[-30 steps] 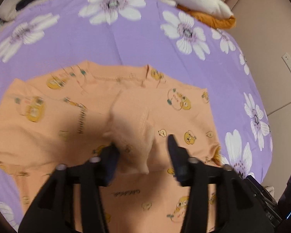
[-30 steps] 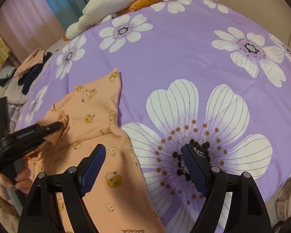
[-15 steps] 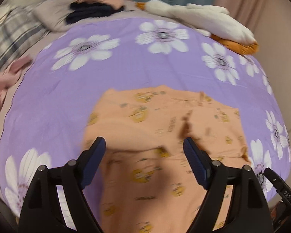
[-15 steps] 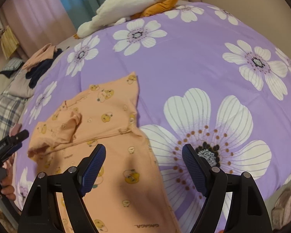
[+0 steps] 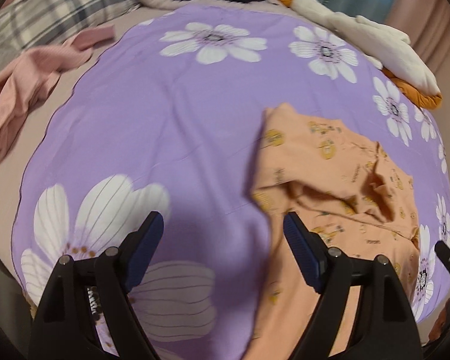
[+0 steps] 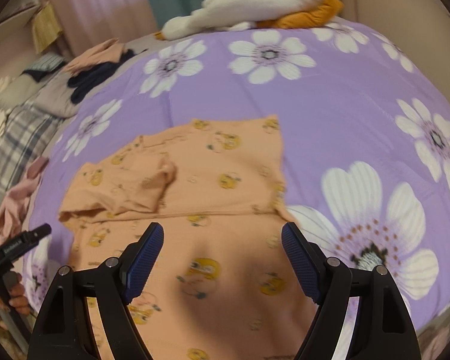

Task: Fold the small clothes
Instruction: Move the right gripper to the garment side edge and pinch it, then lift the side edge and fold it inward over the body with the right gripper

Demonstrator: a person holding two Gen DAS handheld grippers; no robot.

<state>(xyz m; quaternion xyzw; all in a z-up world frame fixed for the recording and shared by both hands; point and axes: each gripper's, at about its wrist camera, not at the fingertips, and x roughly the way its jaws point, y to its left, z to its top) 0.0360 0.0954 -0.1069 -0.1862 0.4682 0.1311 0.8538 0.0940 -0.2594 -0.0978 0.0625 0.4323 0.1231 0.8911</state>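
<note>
A bed is covered by a purple sheet (image 6: 330, 96) printed with large white flowers. At its far edge lies a white and orange plush toy (image 6: 255, 3), with curtains (image 6: 105, 3) behind; a plaid blanket (image 5: 57, 3), dark clothes (image 6: 93, 81) and a pink garment (image 5: 24, 75) lie off the sheet's side.

The orange shirt (image 6: 213, 180), printed with yellow cartoon figures, lies flat on the sheet, its long axis running from near the camera toward the far neckline. 1 sleeve is folded in over the chest.

The right claw (image 6: 222, 258) hovers above the shirt's lower body, fingers spread wide and empty. The left claw (image 5: 225, 249) hangs over bare sheet just beside the shirt's edge, released too, its right finger over the cloth. In the right wrist view the left hand (image 6: 6, 297) grips its handle low at the side.
</note>
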